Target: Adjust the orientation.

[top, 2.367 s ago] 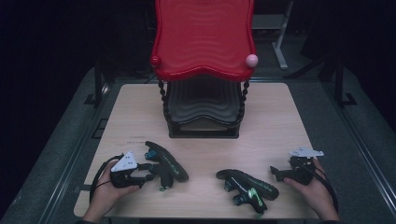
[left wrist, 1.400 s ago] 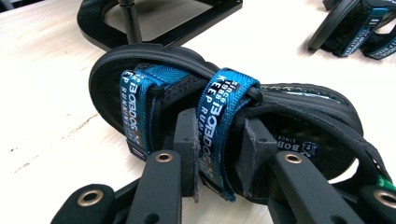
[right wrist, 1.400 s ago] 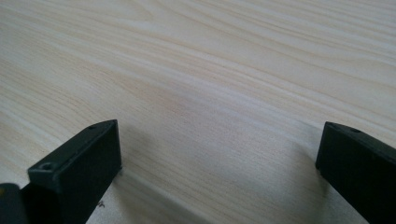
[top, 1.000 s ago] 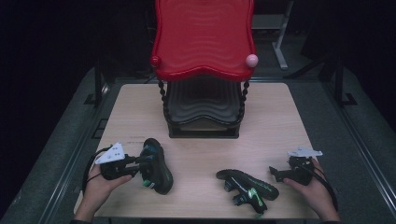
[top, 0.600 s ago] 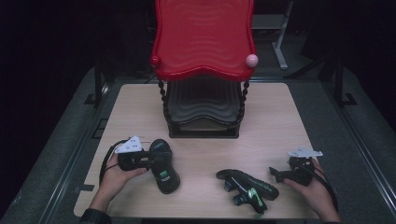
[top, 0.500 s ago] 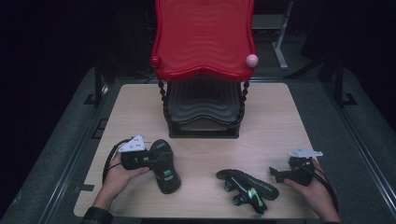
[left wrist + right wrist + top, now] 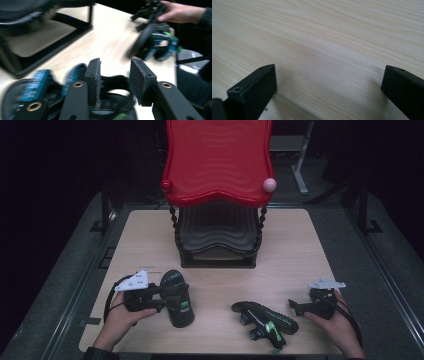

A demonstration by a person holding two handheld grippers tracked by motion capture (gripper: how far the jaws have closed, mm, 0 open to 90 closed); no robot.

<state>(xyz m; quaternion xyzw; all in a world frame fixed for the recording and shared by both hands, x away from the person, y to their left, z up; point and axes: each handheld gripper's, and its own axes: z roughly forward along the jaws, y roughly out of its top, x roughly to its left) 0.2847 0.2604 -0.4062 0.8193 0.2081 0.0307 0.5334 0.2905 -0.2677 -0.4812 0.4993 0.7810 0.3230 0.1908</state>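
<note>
Two black shoes with teal and green trim lie on the pale wooden table (image 7: 150, 245). The left shoe (image 7: 178, 299) stands at my left gripper (image 7: 162, 298), held by a hand at the front left. In the left gripper view the jaws of my left gripper (image 7: 116, 75) have just been opening; a gap shows between the pads, with that shoe (image 7: 32, 86) blurred under and behind them. The other shoe (image 7: 265, 322) (image 7: 155, 42) lies on its side at the front right. My right gripper (image 7: 299, 309) (image 7: 329, 82) rests beside it, jaws wide open over bare wood.
A shoe rack stands at the table's middle back, with a red wavy top shelf (image 7: 217, 165) over a black lower shelf (image 7: 217, 227) and a black base frame (image 7: 50, 32). A pink knob (image 7: 269, 184) sits on its right corner. The person's right hand (image 7: 180, 11) shows far off.
The left hand and gripper have shifted right along the front of the table, the left shoe moving with them. The left jaws now stand wider apart. The right hand and right shoe stayed put.
</note>
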